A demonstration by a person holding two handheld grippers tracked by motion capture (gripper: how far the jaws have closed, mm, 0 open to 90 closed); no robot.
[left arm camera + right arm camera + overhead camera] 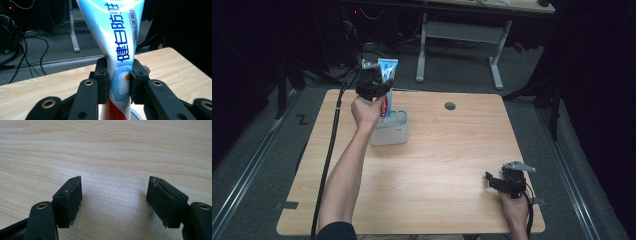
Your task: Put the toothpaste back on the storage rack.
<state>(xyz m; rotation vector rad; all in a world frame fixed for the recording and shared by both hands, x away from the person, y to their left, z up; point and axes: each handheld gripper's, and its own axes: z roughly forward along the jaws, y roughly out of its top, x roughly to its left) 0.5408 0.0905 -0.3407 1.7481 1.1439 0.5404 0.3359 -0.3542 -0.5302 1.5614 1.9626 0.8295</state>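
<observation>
Soft plastic toothpaste tube point(386, 85), light, upright above the grey holder point(391, 128), far left of the table point(437, 150). Left gripper point(119, 82) clamps its lower body; squeeze gently there, it dents. Right gripper point(113, 200) rests spread, empty.

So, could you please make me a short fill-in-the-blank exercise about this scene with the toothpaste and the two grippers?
1. The left gripper is shut on a tube of ____.
2. The tube stands upright above a pale grey ____ on the table.
3. The fingers of the right gripper stand ____, with nothing between them.
4. The right gripper sits near the table's ____ corner on the person's side.

Missing words: toothpaste; holder; open; right
</observation>
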